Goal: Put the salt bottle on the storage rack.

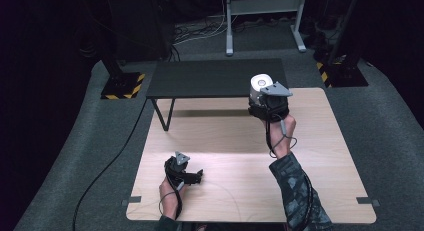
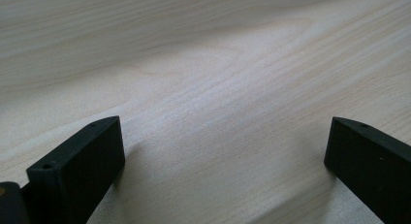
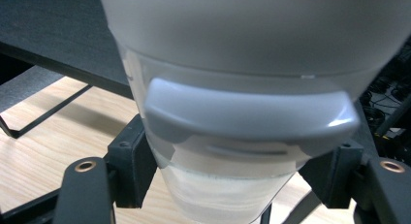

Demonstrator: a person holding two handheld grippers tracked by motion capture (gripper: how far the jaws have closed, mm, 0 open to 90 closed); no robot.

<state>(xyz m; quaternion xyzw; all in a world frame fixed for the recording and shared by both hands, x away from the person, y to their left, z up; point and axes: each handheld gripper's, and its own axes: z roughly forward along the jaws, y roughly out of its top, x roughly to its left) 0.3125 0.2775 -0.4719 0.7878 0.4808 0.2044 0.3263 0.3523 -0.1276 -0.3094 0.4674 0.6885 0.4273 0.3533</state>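
My right gripper (image 1: 262, 102) is shut on a clear container (image 1: 260, 86) with a white-grey lid, held upright at the front right corner of a low black shelf (image 1: 215, 77). In the right gripper view the container (image 3: 232, 136) stands between the two jaws, with white contents low in its clear body. Its base is cut off at the bottom of that view, so I cannot tell whether it touches the table. My left gripper (image 1: 196, 176) rests low over the wooden table (image 1: 235, 166) near the front left. The left gripper (image 2: 223, 156) is open, with bare wood between its jaws.
The black shelf stands on thin legs across the table's far edge. On the grey carpet beyond are two stands with yellow-black striped bases (image 1: 122, 86), a grey metal frame (image 1: 230, 21) and loose cables. A cable (image 1: 107, 166) runs along the floor at the left.
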